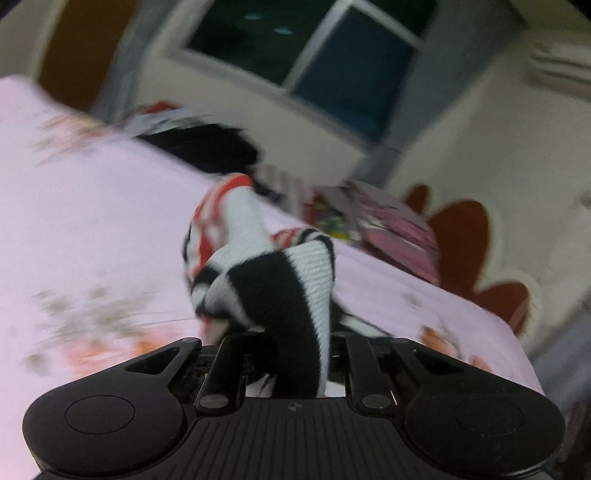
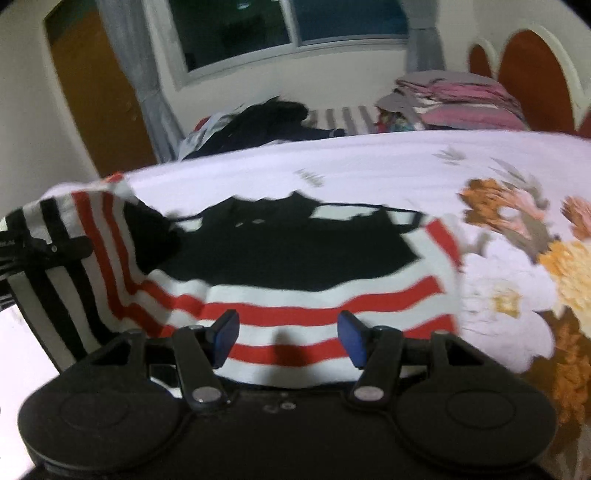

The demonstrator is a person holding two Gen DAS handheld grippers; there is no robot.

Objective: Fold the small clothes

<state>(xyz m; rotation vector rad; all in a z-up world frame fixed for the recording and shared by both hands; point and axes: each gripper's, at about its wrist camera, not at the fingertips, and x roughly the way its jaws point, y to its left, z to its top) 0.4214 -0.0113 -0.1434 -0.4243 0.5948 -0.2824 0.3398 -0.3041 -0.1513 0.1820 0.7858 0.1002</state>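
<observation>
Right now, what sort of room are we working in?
Most likely a bedroom. The striped garment lies on a bed with a floral sheet, a padded red headboard stands behind stacked bedding, and a curtained window sits in the far wall.

Your work surface is a bed (image 2: 369, 162) in a pale pink floral sheet. On it lie the striped garment (image 2: 295, 295), a dark clothes heap (image 2: 266, 122) and folded pink bedding (image 2: 461, 99) at the far edge.
</observation>
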